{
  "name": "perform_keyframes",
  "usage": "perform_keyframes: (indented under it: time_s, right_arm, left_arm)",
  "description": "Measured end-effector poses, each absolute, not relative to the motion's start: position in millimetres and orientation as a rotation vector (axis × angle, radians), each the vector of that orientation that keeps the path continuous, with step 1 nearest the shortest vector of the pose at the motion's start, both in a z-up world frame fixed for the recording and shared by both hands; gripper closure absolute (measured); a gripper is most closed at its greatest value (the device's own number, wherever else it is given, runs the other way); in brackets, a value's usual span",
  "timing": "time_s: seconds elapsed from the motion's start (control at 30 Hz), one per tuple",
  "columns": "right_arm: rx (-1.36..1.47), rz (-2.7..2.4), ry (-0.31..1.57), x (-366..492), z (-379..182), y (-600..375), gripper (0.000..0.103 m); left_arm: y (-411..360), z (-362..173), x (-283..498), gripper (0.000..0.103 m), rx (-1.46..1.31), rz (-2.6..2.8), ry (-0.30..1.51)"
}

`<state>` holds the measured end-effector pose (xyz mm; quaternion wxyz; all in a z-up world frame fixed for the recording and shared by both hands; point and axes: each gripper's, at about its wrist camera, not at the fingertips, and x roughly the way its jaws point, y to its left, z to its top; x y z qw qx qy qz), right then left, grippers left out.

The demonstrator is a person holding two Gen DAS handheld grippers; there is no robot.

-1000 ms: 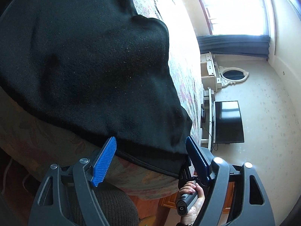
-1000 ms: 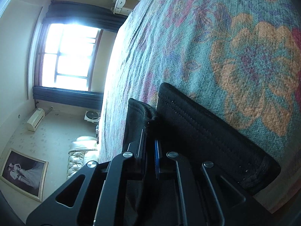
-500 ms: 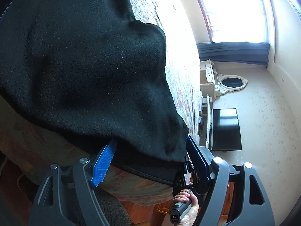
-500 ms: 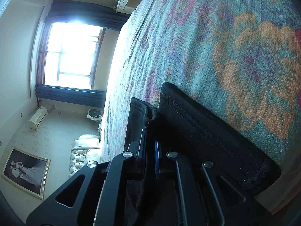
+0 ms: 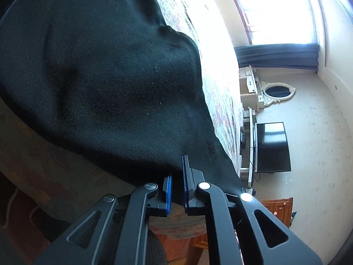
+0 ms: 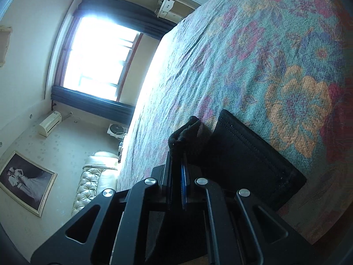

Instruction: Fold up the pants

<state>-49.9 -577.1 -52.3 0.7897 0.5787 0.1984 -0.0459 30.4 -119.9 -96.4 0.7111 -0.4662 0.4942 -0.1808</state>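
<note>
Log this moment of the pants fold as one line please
left tool: shut on black pants | right tool: shut on black pants | floral bedspread underneath

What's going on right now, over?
Left gripper and right gripper: jaws shut on black fabric pants. Pants lying on floral bedspread. Nothing in the way.

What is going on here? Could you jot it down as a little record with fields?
garment: black pants
surface: floral bedspread
left gripper: shut on the pants' near edge
right gripper: shut on a pinched-up bit of hem
fold: not yet made
background: bright window, dark TV screen
</note>
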Motion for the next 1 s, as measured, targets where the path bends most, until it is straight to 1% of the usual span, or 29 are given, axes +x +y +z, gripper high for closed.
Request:
perform_keyframes:
  time_s: [0.17, 0.3, 0.4, 0.53, 0.63, 0.77, 0.87, 0.93, 0.97, 1.0]
  right_arm:
    - [1.254, -0.145, 0.454, -90.3, -60.8, -575.4, 0.097]
    - [1.323, -0.198, 0.509, -108.6, -93.2, -575.3, 0.097]
    - [1.377, -0.202, 0.490, -115.9, -111.4, -574.1, 0.097]
    - [1.311, -0.218, 0.472, -114.3, -99.1, -576.7, 0.097]
    - [1.289, -0.233, 0.461, -117.2, -92.1, -582.7, 0.097]
    - [1.309, -0.215, 0.505, -116.4, -105.9, -579.2, 0.097]
    - [1.370, -0.177, 0.529, -117.9, -110.9, -583.9, 0.087]
    - [1.322, -0.211, 0.562, -123.3, -98.9, -592.9, 0.067]
    - [1.270, -0.233, 0.541, -127.3, -87.2, -598.3, 0.055]
    - [1.216, -0.235, 0.518, -130.6, -73.9, -604.2, 0.054]
  left_arm:
    - [-123.7, -103.5, 19.9, 0.095, -0.987, -0.407, 1.160]
    - [-126.7, -114.3, 22.1, 0.095, -0.984, -0.407, 1.181]
    - [-131.4, -109.6, 26.7, 0.095, -0.943, -0.415, 1.179]
    - [-136.4, -105.6, 26.1, 0.092, -0.923, -0.430, 1.188]
    - [-147.7, -104.1, 28.1, 0.087, -0.920, -0.464, 1.227]
    - [-149.7, -112.5, 27.6, 0.085, -0.915, -0.496, 1.293]
    - [-144.6, -109.4, 29.5, 0.085, -0.914, -0.515, 1.309]
    - [-140.7, -101.0, 32.9, 0.085, -0.921, -0.548, 1.292]
    - [-137.5, -95.5, 33.9, 0.085, -0.920, -0.575, 1.277]
    - [-134.4, -89.9, 34.2, 0.085, -0.911, -0.605, 1.258]
